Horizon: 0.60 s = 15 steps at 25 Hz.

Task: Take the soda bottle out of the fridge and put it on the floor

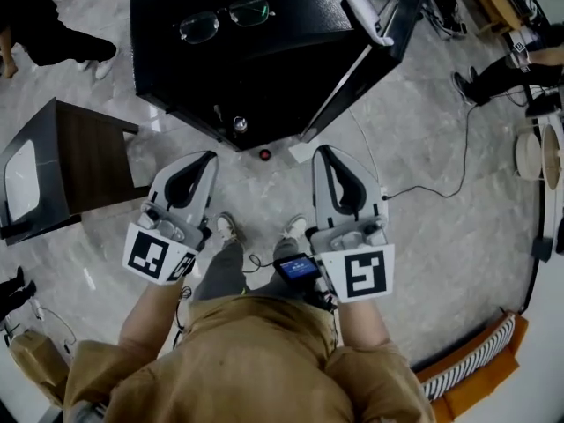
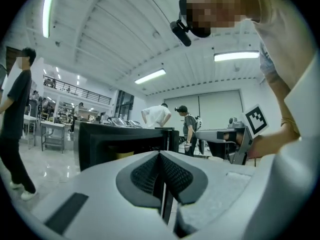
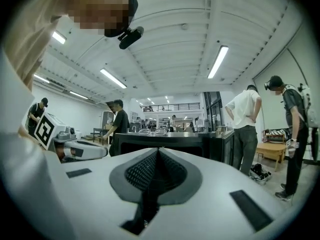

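A low black fridge (image 1: pixel 264 60) stands on the floor ahead of me, with its door (image 1: pixel 379 33) swung open to the right. At its open front edge a small round silvery cap (image 1: pixel 240 123) shows; I cannot tell whether it is the soda bottle. In the left gripper view something yellowish (image 2: pixel 125 155) sits inside the fridge (image 2: pixel 125 139). My left gripper (image 1: pixel 209 157) and right gripper (image 1: pixel 322 152) are side by side, held level short of the fridge. Both are shut with nothing between the jaws (image 2: pixel 160 155) (image 3: pixel 158 151).
A pair of glasses (image 1: pixel 225 18) lies on top of the fridge. A small red thing (image 1: pixel 264 154) lies on the floor before it. A dark side table (image 1: pixel 62 166) stands at the left and a cable (image 1: pixel 441 188) runs across the floor at the right. Several people stand around (image 3: pixel 245 129).
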{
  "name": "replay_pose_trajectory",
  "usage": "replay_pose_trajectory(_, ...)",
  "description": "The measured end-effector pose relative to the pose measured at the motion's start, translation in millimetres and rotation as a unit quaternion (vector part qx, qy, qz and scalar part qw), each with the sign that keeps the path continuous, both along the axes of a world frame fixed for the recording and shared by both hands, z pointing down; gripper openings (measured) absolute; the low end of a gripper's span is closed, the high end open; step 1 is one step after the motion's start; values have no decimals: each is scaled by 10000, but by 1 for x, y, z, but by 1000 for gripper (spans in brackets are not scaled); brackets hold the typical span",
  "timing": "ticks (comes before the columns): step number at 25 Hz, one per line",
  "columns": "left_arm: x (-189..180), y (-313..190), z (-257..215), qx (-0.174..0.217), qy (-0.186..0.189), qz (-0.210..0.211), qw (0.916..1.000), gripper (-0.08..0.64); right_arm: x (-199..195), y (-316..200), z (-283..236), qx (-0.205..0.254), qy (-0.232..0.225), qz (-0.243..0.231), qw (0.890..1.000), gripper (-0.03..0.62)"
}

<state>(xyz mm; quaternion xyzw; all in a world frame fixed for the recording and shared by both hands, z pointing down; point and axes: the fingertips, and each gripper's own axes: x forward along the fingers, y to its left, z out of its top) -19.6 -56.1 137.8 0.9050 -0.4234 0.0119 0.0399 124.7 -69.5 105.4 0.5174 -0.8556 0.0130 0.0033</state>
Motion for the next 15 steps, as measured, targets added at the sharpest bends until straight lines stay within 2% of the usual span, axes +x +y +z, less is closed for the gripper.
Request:
replay_pose_trajectory(6, -32, 12, -30, 70, 26, -285, 9996, 2, 16, 14, -28, 132, 28, 166, 9998, 2)
replay_pose_trajectory(15, -55, 29, -84, 444, 176, -570, 9972, 2, 25, 30, -57, 319, 256, 38, 9992, 2)
